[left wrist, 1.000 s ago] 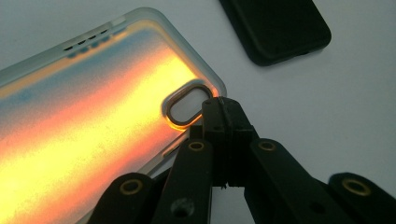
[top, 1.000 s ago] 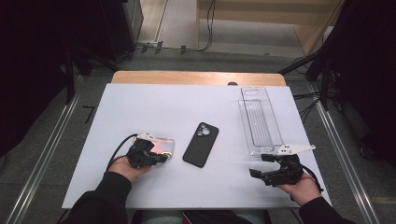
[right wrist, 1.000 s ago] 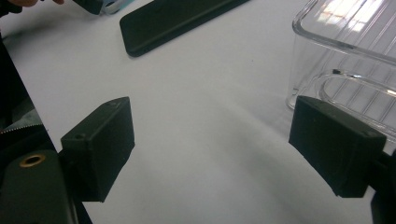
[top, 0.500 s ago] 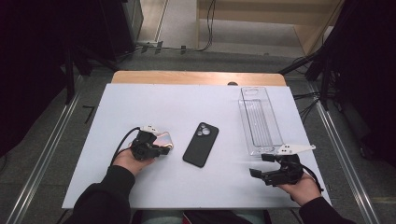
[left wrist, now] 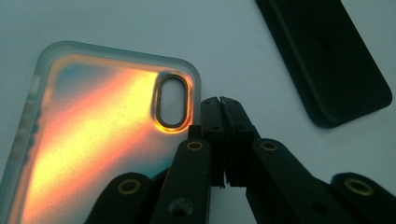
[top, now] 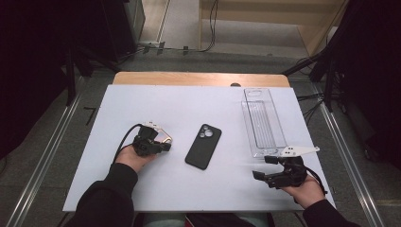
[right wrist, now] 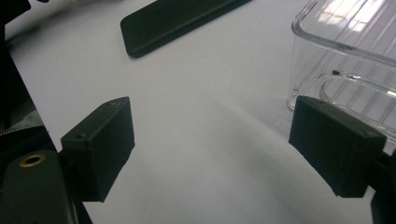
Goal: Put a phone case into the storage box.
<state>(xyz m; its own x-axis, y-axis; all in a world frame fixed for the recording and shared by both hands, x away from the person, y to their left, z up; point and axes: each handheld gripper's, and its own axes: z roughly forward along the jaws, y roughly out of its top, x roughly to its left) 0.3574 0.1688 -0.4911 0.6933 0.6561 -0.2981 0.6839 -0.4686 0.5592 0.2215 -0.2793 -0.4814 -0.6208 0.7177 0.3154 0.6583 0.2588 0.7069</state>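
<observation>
Iridescent orange case flat on the white table, just left of the left gripper's tips – camera-hole corner tight against the left jaw, touching or not too close to call. Jaws all but closed, just beginning to part in the last half second, with nothing between them. Compared with a second ago, hand and case shifted slightly away from the person, with the left gripper kept close beside it. Read as lining up, not yet a grasp: no lift possible without wider jaws set over the case's rim.

Black phone ahead and to the right of those tips, apart from the case, with bare table between. Plenty of room ahead of the left gripper, none lost to the table edge.

Right gripper resting wide open and empty, unmoved – clear tray just ahead on its right, the near corner close to the right jaw, phone well ahead on its left. Open table between the jaws.
</observation>
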